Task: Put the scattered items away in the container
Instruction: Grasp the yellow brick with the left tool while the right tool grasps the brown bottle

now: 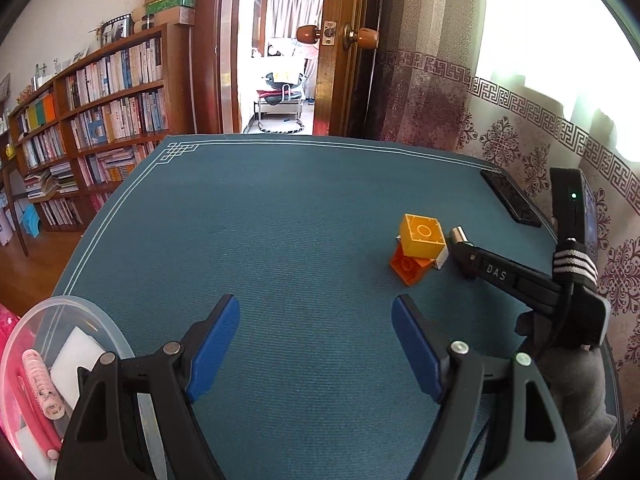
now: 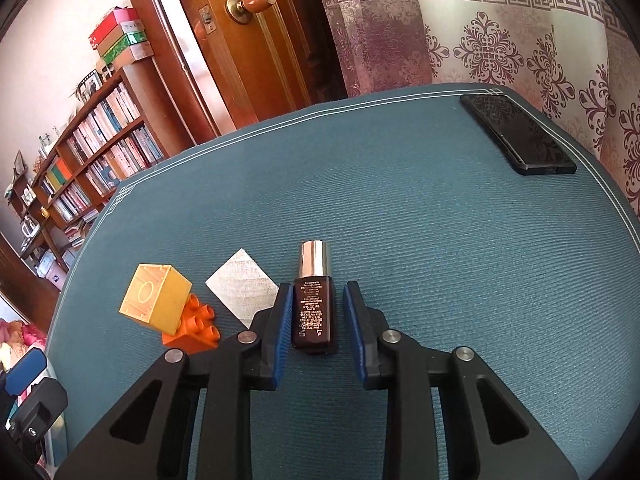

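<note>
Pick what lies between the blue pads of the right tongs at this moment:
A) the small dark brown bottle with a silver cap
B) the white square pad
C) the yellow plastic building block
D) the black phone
A: the small dark brown bottle with a silver cap lies on the teal mat between the open right tongs, with gaps visible on both sides.

The left hand-held gripper (image 1: 316, 344) fills the lower part of its view, blue-padded fingers (image 1: 214, 344) spread wide apart. The right hand-held gripper (image 2: 316, 328), gripped by a gloved hand (image 1: 568, 364), has its fingers parted, not clamped.
</note>
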The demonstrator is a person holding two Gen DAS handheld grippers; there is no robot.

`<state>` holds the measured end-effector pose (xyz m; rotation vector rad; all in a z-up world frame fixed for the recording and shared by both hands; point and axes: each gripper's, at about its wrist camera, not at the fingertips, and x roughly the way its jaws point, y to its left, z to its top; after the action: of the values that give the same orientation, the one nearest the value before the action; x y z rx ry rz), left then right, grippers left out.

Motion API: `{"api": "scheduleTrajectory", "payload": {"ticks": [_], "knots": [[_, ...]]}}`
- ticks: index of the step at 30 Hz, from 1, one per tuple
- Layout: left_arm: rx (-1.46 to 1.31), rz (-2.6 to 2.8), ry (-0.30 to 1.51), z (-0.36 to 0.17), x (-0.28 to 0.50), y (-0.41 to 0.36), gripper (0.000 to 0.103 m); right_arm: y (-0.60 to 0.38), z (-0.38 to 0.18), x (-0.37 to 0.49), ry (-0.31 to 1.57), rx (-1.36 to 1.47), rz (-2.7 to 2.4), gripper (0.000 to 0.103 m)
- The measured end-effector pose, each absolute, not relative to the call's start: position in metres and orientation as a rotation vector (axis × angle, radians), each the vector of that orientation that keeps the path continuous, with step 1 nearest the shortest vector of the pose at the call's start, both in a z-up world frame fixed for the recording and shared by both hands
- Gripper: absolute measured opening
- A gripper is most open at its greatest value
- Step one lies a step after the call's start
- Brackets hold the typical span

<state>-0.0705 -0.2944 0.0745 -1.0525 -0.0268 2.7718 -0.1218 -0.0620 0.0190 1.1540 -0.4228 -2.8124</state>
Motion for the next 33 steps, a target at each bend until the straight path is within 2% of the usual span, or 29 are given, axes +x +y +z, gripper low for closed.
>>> {"api": "scheduleTrajectory", "payload": {"ticks": [4, 26, 33], "knots": [[-1.042, 2.76, -0.011, 0.073, -0.079, -0.28, 0.082, -0.06, 0.02, -0.122, -0.431, 1.148, -2.808, 0.024], [-1.049, 2.705, 0.016, 0.065, -0.128, -0.229, 0.082, -0.043, 0.018, -0.123, -0.48, 1.143, -2.857, 0.025], [-1.084, 2.692, 0.02, 0.056, -0.138, -0.221, 0.074, -0.043, 0.018, -0.123, -0.475, 1.142, -2.86, 0.025]]}}
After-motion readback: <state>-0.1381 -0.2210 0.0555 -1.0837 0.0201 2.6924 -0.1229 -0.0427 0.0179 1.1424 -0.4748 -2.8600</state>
